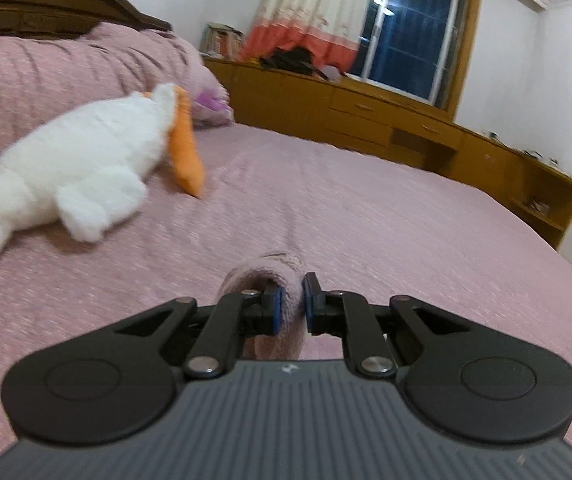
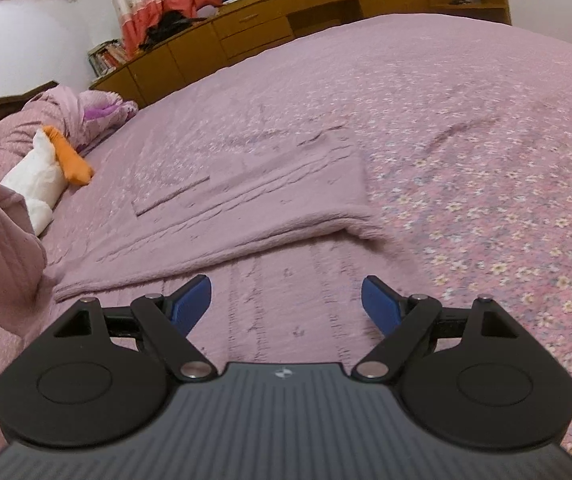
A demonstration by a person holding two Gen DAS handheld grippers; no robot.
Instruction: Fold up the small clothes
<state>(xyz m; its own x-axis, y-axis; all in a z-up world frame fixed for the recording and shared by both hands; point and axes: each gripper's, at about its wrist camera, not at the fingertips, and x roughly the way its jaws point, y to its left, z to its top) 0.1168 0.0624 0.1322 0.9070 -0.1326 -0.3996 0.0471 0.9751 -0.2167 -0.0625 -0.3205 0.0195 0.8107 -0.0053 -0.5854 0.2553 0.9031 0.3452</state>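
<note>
I have the left tongs (image 1: 290, 300) pinched nearly closed on a bunched part of the mauve garment (image 2: 246, 200), and the knit bulges out ahead of the blue pads (image 1: 273, 304) in a soft roll. In the right wrist view that same lifted part hangs as a gathered clump at the far left edge, while the rest of the garment lies spread flat on the bed (image 2: 486, 140), with a lower hem edge running across just ahead of my right tongs (image 2: 286, 300). Those stand wide apart and hold nothing, hovering over the bare bedspread close to that hem.

I judge the folding to be at an early-to-middle stage: one part appears to be on its way across the body, a flat rectangular panel already lies on top of the cloth, and the remaining folds are not yet made.

Much is hard to read. The garment and bedspread are almost the same colour, so I cannot tell where sleeve ends and body begins, or which part I grip. The left view shows only the roll at the pads; the rest of the garment is hidden below the tool body. A white plush toy (image 1: 86, 160) with an orange piece lies near the pillows (image 1: 46, 80), blurred. The person holding the rig is out of sight.
</note>
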